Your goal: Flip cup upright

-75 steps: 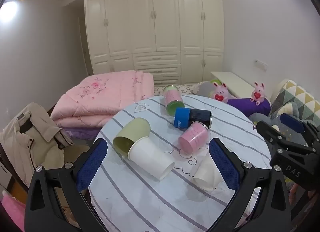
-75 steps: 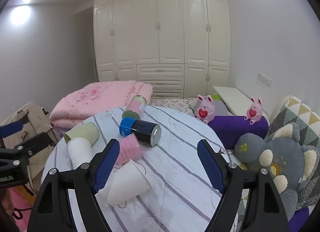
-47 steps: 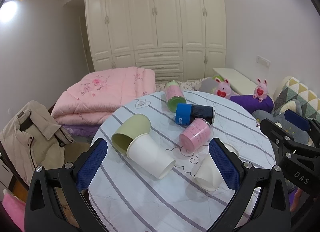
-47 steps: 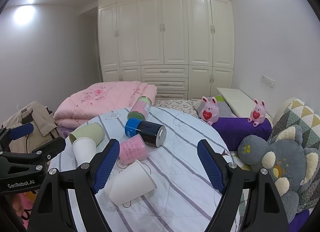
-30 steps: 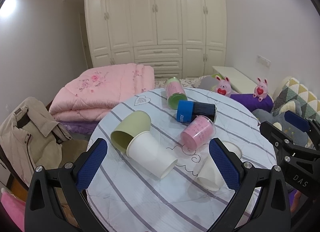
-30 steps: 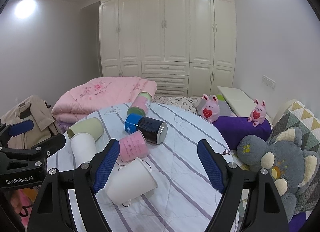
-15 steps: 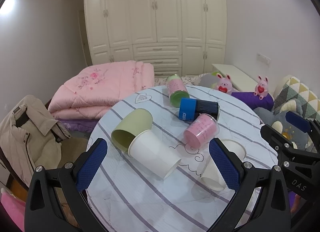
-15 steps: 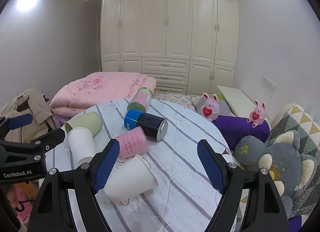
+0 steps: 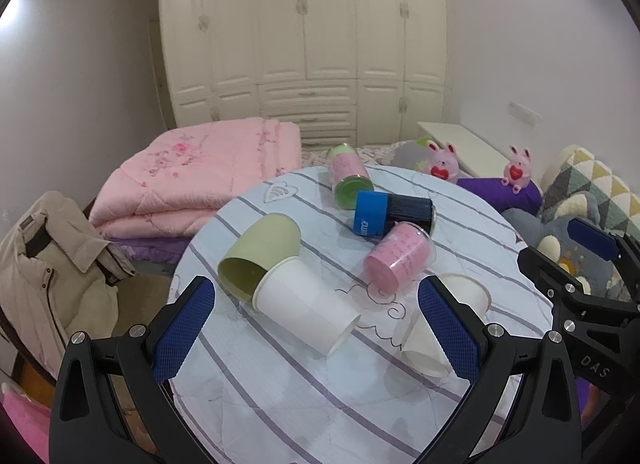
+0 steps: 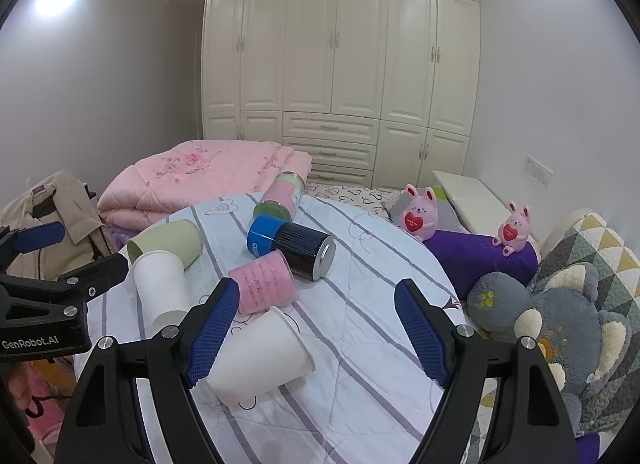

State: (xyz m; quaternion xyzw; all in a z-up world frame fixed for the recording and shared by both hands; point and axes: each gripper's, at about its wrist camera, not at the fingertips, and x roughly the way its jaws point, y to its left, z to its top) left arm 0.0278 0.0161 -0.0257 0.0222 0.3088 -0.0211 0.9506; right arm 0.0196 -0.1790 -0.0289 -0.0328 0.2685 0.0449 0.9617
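Note:
Several cups lie on their sides on a round table with a striped cloth [image 9: 280, 396]: a green cup [image 9: 260, 252], a large white paper cup [image 9: 306, 314], a pink cup [image 9: 398, 262], a blue-and-black cup [image 9: 392, 214], a pink-green cup [image 9: 348, 175] and a small white paper cup [image 9: 436, 328]. My left gripper [image 9: 316, 328] is open and empty above the large white cup. My right gripper [image 10: 316, 328] is open and empty; the small white cup [image 10: 260, 352] lies by its left finger, with the pink cup [image 10: 264, 282] and the blue-and-black cup [image 10: 292, 246] beyond.
A folded pink quilt [image 9: 204, 179] lies behind the table, a beige jacket [image 9: 52, 276] hangs at the left. Plush toys [image 10: 560, 324], a purple cushion [image 10: 480, 260] and two pink bunnies [image 10: 418, 215] sit at the right. White wardrobes [image 10: 340, 63] fill the back wall.
Both grippers have drifted slightly forward and lower toward the table. The cups have not moved. Both stay open.

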